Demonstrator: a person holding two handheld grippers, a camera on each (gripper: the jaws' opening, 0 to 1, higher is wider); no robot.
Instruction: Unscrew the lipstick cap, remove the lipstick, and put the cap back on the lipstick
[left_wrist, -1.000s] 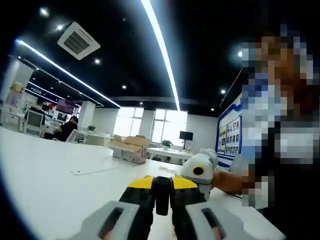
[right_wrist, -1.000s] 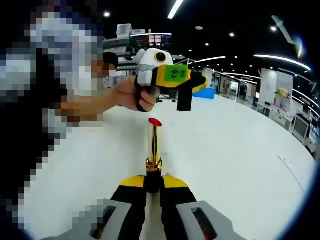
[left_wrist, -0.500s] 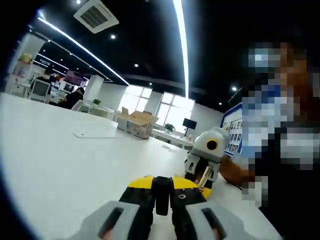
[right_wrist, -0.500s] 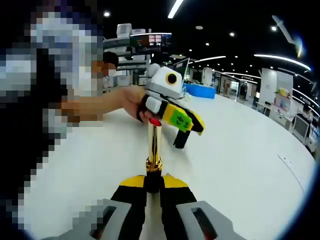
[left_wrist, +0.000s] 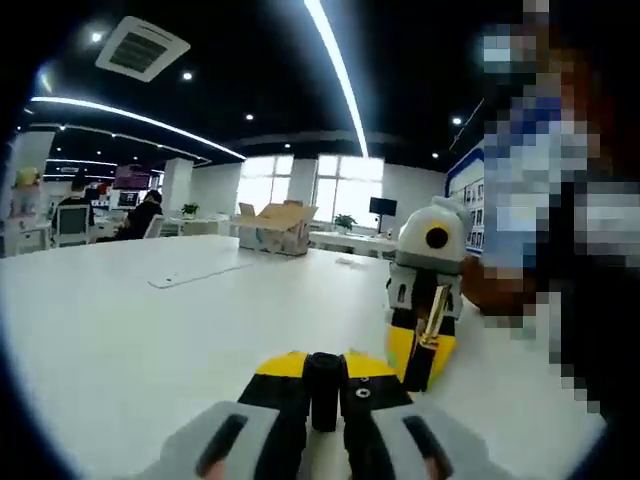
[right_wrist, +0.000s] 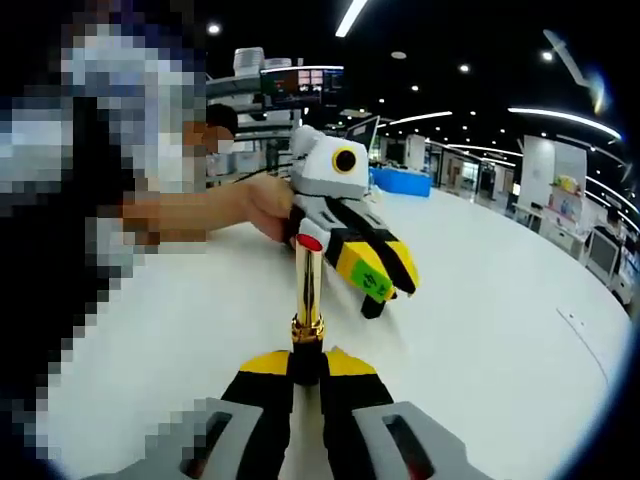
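Right gripper (right_wrist: 306, 375): jaws closed on the base of the lipstick (right_wrist: 308, 290), which stands straight out from the jaw tips. The lipstick is a slim gold tube with a wider gold collar just beyond the jaws and a red tip at the far end; uncapped.

Left gripper (left_wrist: 325, 385): jaws closed on a short black cylinder, the lipstick cap (left_wrist: 324, 388), gripped between the yellow-edged jaw tips.

In the right gripper view the left gripper (right_wrist: 372, 283) sits just beyond and right of the red tip, angled down toward the white table (right_wrist: 480, 300), held by a hand (right_wrist: 268, 205). In the left gripper view the right gripper (left_wrist: 423, 345) with the gold tube (left_wrist: 433, 313) sits ahead, to the right.
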